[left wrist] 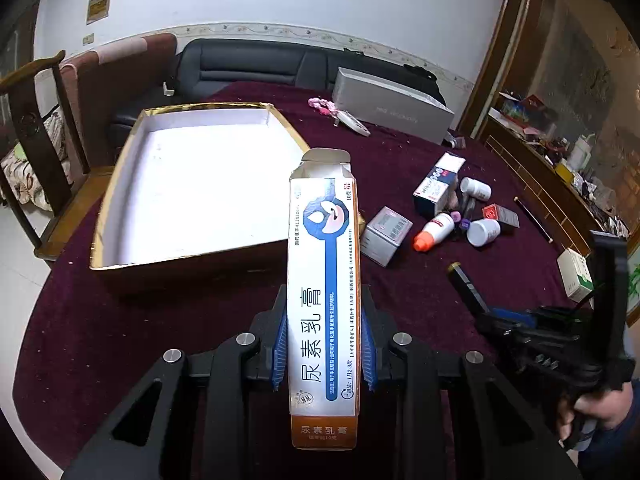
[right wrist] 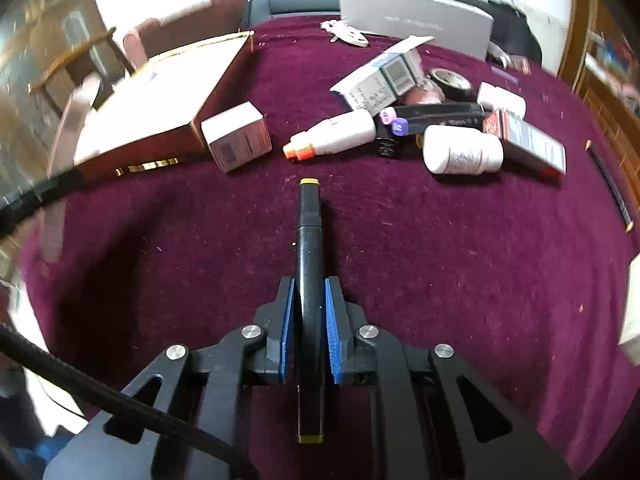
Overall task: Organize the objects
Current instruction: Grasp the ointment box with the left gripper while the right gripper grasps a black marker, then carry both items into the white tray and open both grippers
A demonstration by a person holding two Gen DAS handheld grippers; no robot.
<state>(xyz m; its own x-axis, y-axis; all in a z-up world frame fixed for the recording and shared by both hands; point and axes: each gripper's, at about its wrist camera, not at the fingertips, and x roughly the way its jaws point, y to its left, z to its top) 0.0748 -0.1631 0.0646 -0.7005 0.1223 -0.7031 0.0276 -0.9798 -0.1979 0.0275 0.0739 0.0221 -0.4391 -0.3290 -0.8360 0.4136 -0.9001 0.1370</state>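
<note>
Toward the left edge of the bench (left wrist: 160,320), which wears a maroon cloth, sits an open tray box (left wrist: 200,184) with white inside walls. Just right of it, the left gripper (left wrist: 324,344) is clamped on a long ointment carton (left wrist: 324,280), its open flap end pointing away. Further right lies a heap of pill bottles (right wrist: 464,154) and small cartons (right wrist: 236,136), near the middle. The right gripper (right wrist: 310,332) is closed tight on a black marker pen (right wrist: 310,264), yellow tip forward, above bare cloth.

clear: near cloth (right wrist: 160,248) | blocked: bottle-and-box pile (right wrist: 440,120)
</note>
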